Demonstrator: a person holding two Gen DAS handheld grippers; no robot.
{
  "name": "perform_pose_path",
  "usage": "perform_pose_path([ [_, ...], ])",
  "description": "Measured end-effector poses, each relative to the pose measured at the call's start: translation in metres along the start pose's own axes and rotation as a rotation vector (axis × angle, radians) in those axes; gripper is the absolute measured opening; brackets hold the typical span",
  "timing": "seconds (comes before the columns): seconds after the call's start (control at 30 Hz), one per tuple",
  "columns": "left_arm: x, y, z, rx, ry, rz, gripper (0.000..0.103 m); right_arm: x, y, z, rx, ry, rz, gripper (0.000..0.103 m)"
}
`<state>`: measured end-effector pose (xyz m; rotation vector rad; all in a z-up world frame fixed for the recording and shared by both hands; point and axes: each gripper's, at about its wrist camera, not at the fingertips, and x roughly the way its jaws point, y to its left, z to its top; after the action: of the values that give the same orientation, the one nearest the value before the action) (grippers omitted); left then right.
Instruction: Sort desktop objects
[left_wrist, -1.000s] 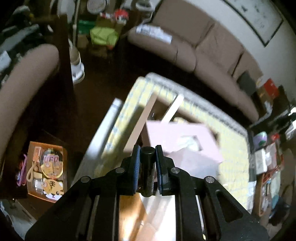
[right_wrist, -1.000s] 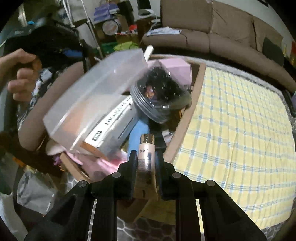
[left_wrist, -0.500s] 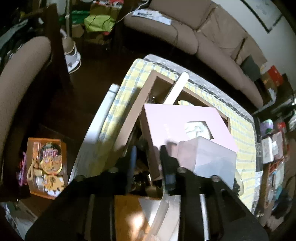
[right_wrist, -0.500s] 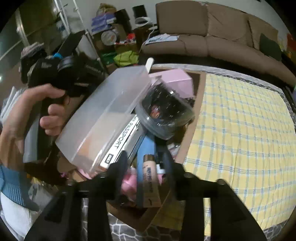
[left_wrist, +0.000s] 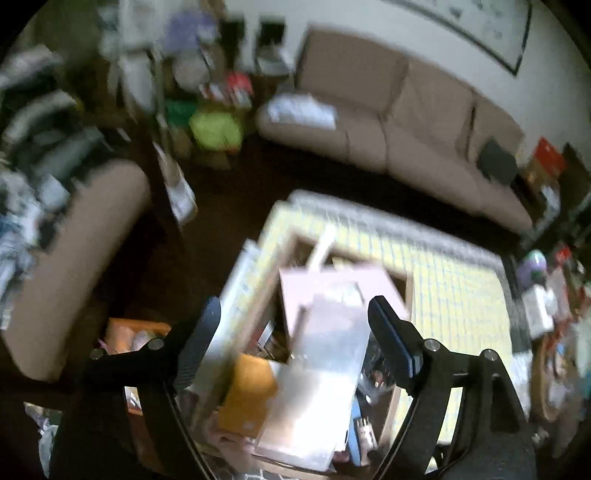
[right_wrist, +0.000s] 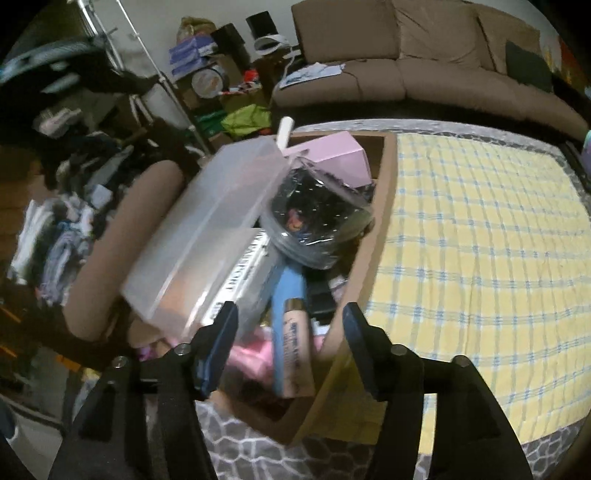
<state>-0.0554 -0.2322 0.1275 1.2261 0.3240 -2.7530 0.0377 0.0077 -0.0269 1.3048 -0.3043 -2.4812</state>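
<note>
A cardboard box (right_wrist: 384, 206) full of desk items stands on a yellow checked cloth (right_wrist: 480, 240). In it lie a clear plastic case (right_wrist: 207, 225), a pink box (right_wrist: 332, 151), a round clear tub (right_wrist: 317, 221) and a beige tube (right_wrist: 293, 350). My right gripper (right_wrist: 290, 314) hangs over the tube, its jaws opening, nothing pressed between them. In the blurred left wrist view my left gripper (left_wrist: 295, 317) is high above the box (left_wrist: 400, 387), its jaws opening and empty over the clear case (left_wrist: 325, 369) and pink box (left_wrist: 332, 284).
A brown sofa (left_wrist: 406, 129) runs along the back wall. A padded chair back (left_wrist: 74, 266) stands left of the table. An orange tray (left_wrist: 125, 332) of small items lies low at the left. Cluttered shelves and bags (right_wrist: 221, 92) fill the far left.
Both grippers have let go: the left dropped its dark cylinder and rose away from the box, and the right released the beige tube, which now lies in the box.
</note>
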Motion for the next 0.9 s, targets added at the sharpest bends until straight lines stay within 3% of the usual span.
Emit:
perform_pose_path([
  [0.07,-0.038,-0.005,-0.006,-0.008,-0.092,0.024,0.089,-0.01,0.002,-0.005,0.006,0.039,0.028,0.083],
  [0.13,-0.069,-0.01,-0.017,-0.002,-0.163,0.019,0.096,-0.021,0.006,-0.009,-0.003,0.046,0.029,0.083],
  [0.27,-0.108,-0.007,-0.061,-0.008,-0.239,0.043,0.101,-0.054,0.016,-0.011,-0.061,0.002,-0.036,0.084],
  [0.47,-0.124,-0.011,-0.113,0.024,-0.171,0.092,0.102,-0.09,0.031,-0.018,-0.204,-0.03,-0.252,0.086],
  [0.57,-0.125,-0.022,-0.134,0.053,-0.141,0.121,0.102,-0.106,0.032,-0.024,-0.21,-0.057,-0.274,0.087],
  [0.7,-0.121,-0.032,-0.163,0.052,-0.079,0.091,0.102,-0.117,0.033,-0.031,-0.21,-0.079,-0.28,0.087],
  [0.9,-0.12,-0.05,-0.171,0.121,-0.071,0.133,0.102,-0.122,0.05,-0.039,-0.311,-0.112,-0.368,0.087],
])
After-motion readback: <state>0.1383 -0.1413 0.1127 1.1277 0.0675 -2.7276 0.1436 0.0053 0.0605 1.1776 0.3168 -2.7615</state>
